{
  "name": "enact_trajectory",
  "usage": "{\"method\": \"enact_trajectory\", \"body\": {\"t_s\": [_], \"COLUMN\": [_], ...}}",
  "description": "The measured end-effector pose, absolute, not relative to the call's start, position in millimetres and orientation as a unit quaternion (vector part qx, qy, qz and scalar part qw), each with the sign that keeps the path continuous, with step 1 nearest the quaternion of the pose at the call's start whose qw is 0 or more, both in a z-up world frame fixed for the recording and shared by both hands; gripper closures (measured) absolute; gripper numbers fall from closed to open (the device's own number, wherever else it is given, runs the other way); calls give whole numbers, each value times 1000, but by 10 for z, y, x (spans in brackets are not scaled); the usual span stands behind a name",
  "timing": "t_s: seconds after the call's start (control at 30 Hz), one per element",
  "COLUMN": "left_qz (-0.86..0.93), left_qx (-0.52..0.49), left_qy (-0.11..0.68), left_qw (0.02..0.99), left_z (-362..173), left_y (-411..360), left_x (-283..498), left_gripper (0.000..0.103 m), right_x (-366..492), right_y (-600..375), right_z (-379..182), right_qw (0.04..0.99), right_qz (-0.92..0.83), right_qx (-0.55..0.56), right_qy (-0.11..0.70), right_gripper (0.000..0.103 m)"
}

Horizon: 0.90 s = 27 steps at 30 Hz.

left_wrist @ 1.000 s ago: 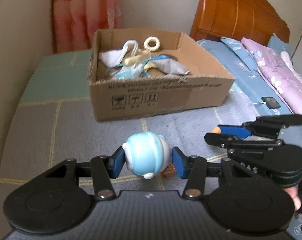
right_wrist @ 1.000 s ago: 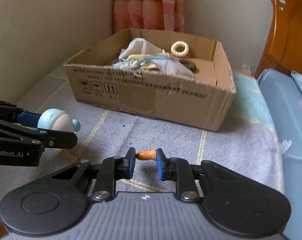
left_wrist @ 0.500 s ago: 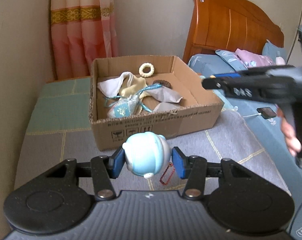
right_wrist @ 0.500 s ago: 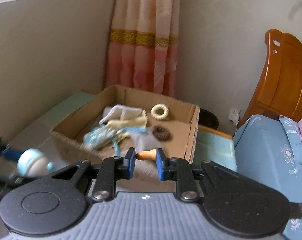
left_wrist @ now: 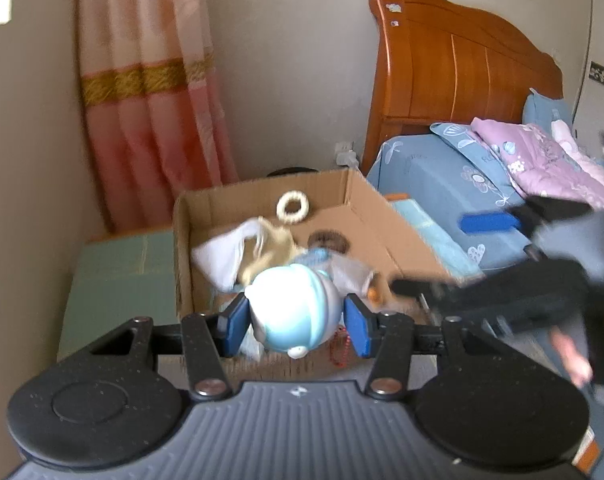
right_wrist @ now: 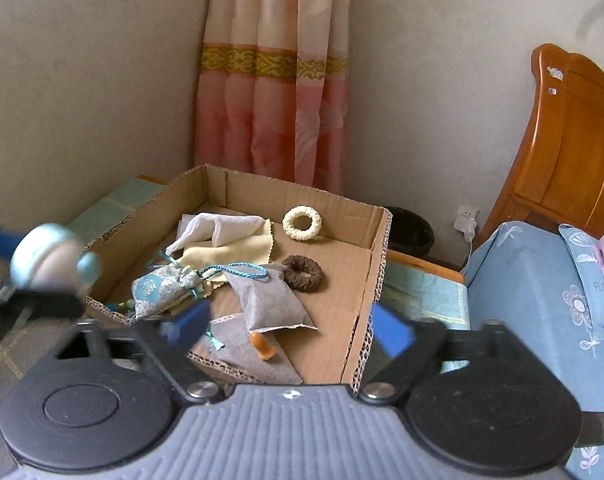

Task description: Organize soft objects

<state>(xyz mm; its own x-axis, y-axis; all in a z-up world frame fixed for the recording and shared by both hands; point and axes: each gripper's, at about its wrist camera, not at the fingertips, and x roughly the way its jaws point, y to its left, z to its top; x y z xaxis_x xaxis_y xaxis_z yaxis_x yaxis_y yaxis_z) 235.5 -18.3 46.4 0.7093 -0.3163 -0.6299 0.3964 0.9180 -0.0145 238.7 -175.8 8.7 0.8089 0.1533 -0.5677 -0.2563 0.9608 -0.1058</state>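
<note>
Risk lies with the round blue toy [left_wrist: 291, 309], clamped in the left tongs [left_wrist: 293, 322] at lower centre just short of the cardboard box [right_wrist: 376, 264]: released early, it could roll off, while the right tongs [right_wrist: 287, 328] gape empty above the orange piece [right_wrist: 263, 347].

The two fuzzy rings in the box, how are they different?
The white ring is pale cream; the brown ring is dark chocolate. The white ring lies near the back wall of the cardboard box; the brown ring lies closer to the front, beside the grey pouch. Both are round, yarn-wrapped, much alike in size, and lie flat on the box floor.
</note>
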Motion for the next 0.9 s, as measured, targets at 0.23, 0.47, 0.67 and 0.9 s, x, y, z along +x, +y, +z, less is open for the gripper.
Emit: {"method": "enact_trajectory", "body": {"t_s": [0.23, 0.47, 0.67, 0.9], "left_qz": [-200, -195, -179, -139], "left_qx": [71, 60, 56, 64], "left_qy": [325, 335, 309, 283], "left_qw": [922, 920, 932, 947], "left_z": [520, 548, 547, 640], "left_y": [-499, -753, -740, -425], "left_x": [2837, 3300, 3244, 2711], "left_gripper": [52, 20, 7, 1], "right_x": [2214, 2154, 2109, 2012], "right_y": [-1864, -1981, -2041, -2007], "right_z": [115, 91, 77, 139], "right_qw": [945, 945, 945, 943], "right_qz": [123, 113, 107, 93], "right_qx": [-70, -59, -43, -41], "right_qy": [295, 302, 307, 317], "right_gripper": [0, 0, 0, 0]}}
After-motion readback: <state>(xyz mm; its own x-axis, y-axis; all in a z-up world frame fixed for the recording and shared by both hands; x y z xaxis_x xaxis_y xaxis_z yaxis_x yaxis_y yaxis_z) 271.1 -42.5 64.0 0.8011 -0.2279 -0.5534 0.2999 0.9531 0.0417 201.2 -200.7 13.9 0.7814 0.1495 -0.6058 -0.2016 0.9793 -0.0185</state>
